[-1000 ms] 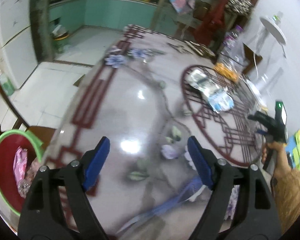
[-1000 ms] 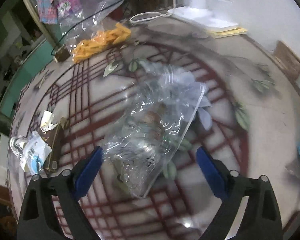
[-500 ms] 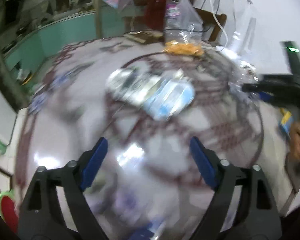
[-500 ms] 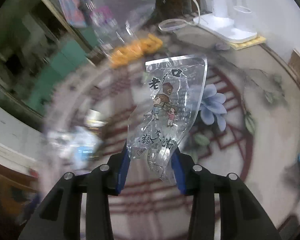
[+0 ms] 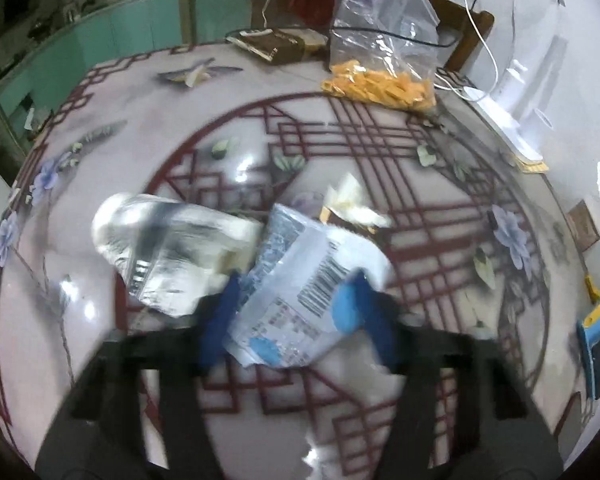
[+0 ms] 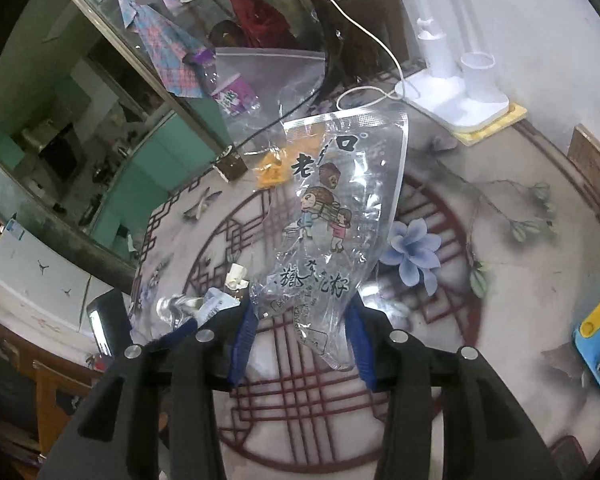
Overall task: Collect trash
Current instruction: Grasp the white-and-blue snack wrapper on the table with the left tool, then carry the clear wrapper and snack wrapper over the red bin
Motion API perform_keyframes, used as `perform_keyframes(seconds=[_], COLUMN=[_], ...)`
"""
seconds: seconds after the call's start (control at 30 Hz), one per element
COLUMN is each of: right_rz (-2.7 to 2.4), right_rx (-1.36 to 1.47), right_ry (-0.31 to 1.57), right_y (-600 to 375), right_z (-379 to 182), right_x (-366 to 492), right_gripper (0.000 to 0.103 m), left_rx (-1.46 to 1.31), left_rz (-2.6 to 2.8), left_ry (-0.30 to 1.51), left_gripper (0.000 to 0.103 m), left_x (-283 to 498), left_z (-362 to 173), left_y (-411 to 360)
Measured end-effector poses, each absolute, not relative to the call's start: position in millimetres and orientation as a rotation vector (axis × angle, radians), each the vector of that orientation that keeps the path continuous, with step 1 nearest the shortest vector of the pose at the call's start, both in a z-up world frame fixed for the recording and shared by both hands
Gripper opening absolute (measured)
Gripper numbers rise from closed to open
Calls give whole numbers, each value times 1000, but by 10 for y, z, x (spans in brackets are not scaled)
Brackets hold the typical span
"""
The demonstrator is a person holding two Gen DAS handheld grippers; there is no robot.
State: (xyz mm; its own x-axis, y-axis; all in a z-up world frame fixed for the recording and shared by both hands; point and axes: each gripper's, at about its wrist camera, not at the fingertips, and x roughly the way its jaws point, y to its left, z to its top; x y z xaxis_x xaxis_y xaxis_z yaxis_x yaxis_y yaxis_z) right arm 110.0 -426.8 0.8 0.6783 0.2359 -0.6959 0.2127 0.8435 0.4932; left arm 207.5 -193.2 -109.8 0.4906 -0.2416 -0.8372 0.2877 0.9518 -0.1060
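We see right claw point(image 6: 300, 340) clamped on clear bag point(image 6: 336, 216), lifted above worktop point(image 6: 500, 300); left claw point(image 5: 288, 316) just closing, white wrapper point(image 5: 300, 292) between pads.

Along the bottom of each frame a black plastic tool is seen. The right tool point(image 6: 302, 334) is fitted with two dark blue pads point(image 6: 242, 340) and four round silver screws. The left tool point(image 5: 288, 312) is blurred, its blue pads point(image 5: 346, 304) lighter.
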Motion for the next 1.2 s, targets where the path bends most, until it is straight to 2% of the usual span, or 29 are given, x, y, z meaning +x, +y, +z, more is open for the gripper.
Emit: perform_keyframes(seconds=[0.1,0.3,0.73,1.03,1.2], right_rz=[6,-16,-10,11,45], right_rx=[565,519,223,120,75], right_ry=[838,841,831,781,763], right_y=[-4246,-4184,-3294,-2691,-2363], right_z=[16,7,2,-22,-27], right_x=[1088,1087,794,343,193], right_gripper=[42,42,43,45,45], left_rx=[74,124,-1,-90,-120], left_rz=[-351,-396,-417,-288,-278], left_ry=[999,949,864,841,825], left_gripper=[22,15,15,15,15], left_x=[2007,1681,549,93,5], left_z=[-1065,-901,-386,-481,-402], left_y=[-1959,-1894,-785,-23,137])
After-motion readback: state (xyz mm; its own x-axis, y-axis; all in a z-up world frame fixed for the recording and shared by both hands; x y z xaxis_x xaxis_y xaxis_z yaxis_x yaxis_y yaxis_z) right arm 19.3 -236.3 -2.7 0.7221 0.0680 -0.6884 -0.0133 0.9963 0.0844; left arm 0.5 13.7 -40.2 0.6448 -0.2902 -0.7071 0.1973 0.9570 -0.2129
